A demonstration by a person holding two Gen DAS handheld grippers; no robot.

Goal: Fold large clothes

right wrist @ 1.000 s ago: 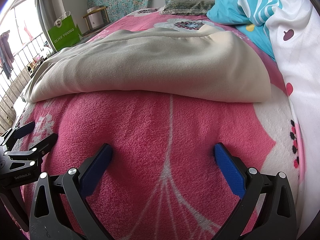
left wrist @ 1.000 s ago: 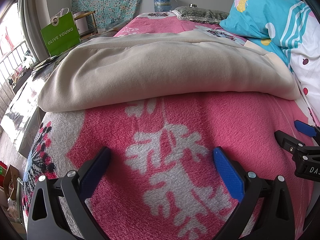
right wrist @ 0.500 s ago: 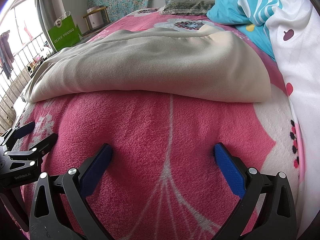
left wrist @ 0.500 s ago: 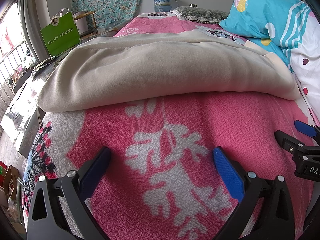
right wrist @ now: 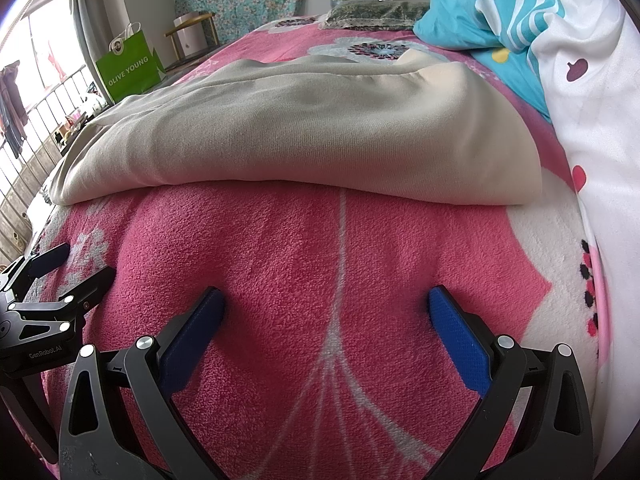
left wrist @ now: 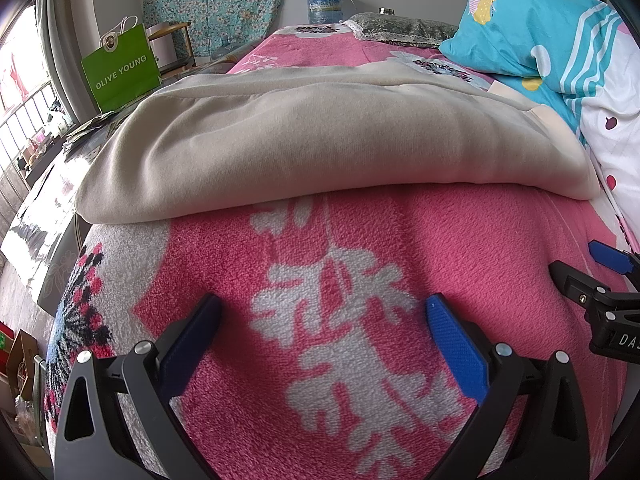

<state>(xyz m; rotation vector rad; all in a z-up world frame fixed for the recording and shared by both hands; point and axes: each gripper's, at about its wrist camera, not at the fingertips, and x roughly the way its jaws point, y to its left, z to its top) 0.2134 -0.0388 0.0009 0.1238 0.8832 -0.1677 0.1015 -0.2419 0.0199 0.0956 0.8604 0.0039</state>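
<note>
beyond both gaping tongs (left wrist: 322, 312) lies beige garment (left wrist: 320, 144).

A pink fleece blanket (left wrist: 460, 240) with white flower patterns is covering the bed. A folded beige garment (left wrist: 320, 148) is lying across it toward 12 o'clock, its near fold running from 9 to 3. A turquoise pillow (left wrist: 532, 36) is sitting at 2 o'clock, and a dark patterned cushion (left wrist: 404, 30) is resting at 12, well beyond the garment.
</note>
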